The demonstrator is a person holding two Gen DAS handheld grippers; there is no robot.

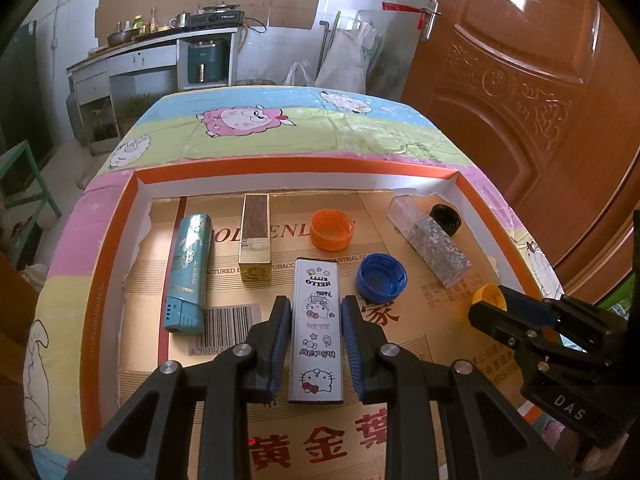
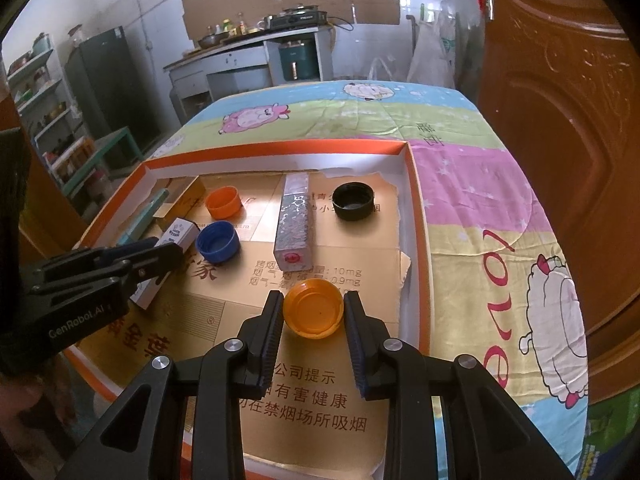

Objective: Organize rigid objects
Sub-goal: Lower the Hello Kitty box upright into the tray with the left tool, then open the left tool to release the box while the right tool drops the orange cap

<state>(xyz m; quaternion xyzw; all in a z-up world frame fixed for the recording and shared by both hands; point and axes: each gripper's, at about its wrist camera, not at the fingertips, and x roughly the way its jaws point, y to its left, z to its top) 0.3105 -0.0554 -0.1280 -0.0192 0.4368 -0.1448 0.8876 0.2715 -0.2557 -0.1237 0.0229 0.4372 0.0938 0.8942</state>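
the left gripper (image 1: 316, 344) points steeply down into the orange-rimmed tray (image 1: 280, 168), its two blue-padded fingers either side of the white hello kitty lighter (image 1: 317, 332), which lies flat on the gold card lining and runs from 6 toward 12 o'clock in the left wrist view; thin slivers of card show between each pad and the lighter's sides, so the jaws straddle it without clearly pressing

the right gripper (image 2: 312, 320) is angled down just as steeply near the tray's right wall, and its pads sit tight against both sides of the amber bottle cap (image 2: 313, 309), open side up, clamped on it; in the left wrist view this gripper sits at 3 o'clock, well apart from the left one

beyond the lighter, at 1 o'clock, the blue cap (image 1: 381, 278) lies just beside its far end, and the orange cap (image 1: 333, 229) is farther on. at 11 o'clock stands the gold box (image 1: 256, 236), and at 10 o'clock the teal lighter (image 1: 188, 276) lies near the left wall. at 2 o'clock the glitter-patterned tube (image 1: 430, 244) lies diagonal, with the black cap (image 1: 445, 218) touching or nearly touching it in the far right corner

bare card stays open between the two grippers and along the near edge; the far wall is close behind the gold box, and the cartoon sheep cloth (image 1: 280, 124) spreads past the rim
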